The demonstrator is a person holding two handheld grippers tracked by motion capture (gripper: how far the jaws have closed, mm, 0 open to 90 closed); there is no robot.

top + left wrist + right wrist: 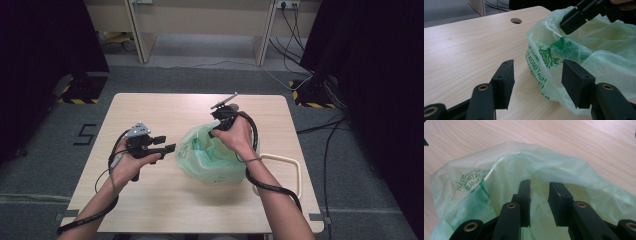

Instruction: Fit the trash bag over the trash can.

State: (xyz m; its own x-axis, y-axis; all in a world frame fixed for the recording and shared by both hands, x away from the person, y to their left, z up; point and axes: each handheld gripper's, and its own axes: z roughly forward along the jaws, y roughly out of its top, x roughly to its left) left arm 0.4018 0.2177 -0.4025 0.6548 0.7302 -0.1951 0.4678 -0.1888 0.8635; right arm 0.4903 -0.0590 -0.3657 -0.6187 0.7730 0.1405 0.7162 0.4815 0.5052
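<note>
A thin pale-green plastic bag (212, 157) with dark green print stands crumpled and open-mouthed in the middle of the wooden table (150, 210). My right gripper (219, 131) points down into the bag's far rim. In the right gripper view its jaws (539, 195) stand a little apart over the bag's mouth (506, 167), and I see no film pinched between the pads. My left gripper (169, 146) lies level just left of the bag. Its jaws (537, 77) are open, with bare table and the bag's printed side (541, 62) beyond them. The right gripper (576, 21) shows there at the bag's upper rim.
A cream-coloured loop (292, 162) lies on the table right of the bag, under my right forearm. A round cable hole (516, 20) sits near the table's far edge. Black cables trail from both grippers. Dark stands and floor cables surround the table.
</note>
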